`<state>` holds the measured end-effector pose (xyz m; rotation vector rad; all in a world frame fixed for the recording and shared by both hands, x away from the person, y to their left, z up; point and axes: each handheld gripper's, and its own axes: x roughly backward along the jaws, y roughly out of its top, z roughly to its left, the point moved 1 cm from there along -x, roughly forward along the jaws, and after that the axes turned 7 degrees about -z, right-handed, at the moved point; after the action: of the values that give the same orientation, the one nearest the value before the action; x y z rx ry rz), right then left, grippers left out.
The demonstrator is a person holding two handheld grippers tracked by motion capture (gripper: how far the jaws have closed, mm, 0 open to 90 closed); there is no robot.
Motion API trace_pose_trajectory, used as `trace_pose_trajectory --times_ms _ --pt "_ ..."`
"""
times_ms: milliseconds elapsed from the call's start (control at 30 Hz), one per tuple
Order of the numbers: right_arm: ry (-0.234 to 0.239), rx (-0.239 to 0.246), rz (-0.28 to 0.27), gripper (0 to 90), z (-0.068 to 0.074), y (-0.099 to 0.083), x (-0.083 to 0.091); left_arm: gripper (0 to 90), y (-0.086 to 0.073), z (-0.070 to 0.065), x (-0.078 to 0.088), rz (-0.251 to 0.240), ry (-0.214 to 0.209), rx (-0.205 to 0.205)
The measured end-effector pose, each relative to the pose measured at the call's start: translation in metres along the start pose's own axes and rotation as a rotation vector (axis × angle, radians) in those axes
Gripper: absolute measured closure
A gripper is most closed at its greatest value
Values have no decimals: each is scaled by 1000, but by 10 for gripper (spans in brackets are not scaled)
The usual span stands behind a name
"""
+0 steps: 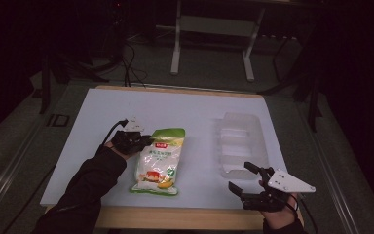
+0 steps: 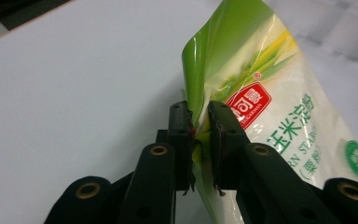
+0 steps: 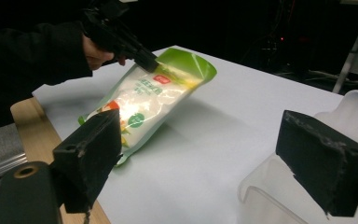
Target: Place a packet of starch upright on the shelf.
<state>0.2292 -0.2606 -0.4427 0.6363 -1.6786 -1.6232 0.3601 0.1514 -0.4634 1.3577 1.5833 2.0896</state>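
The left claw [image 2: 199, 123] is clamped on the green top edge of a starch bag [image 1: 158, 161], the thin film pinched flat between its two black jaws. In the right gripper view that end of the bag [image 3: 144, 98] hangs tilted up off the counter [image 1: 190, 112] from the left claw [image 3: 148, 63], while the far, lower end rests on the white surface. From the high view the left claw [image 1: 143, 140] sits at the bag's upper left corner, and the rest of the bag stretches away from it toward the near edge of the counter.

The right claw [image 1: 245, 179] is spread wide with nothing between its jaws. It hovers near the front edge, just beside the near end of a clear plastic tray [image 1: 241, 141]. The bag lies well off to the left of this claw.
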Motion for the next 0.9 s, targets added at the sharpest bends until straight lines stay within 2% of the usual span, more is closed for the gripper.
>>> trace_pose_trajectory --times_ms 200,367,667,800,833,900 --pt "-6 6 -1 143 0 0 -1 815 5 -11 17 -26 -7 -23" --pt "-19 -15 -11 143 -5 0 0 816 7 -19 28 -47 -24 -25" --pt "-20 6 -13 154 -4 1 1 817 8 -34 44 -77 -29 -38" --pt "-16 6 -13 156 -4 2 2 819 10 -44 57 -105 -49 -45" --pt "-14 7 -14 181 -4 2 2 818 11 -47 60 -108 -54 -52" --pt "-5 16 -18 181 -4 2 2 818 11 -47 60 -108 -54 -52"
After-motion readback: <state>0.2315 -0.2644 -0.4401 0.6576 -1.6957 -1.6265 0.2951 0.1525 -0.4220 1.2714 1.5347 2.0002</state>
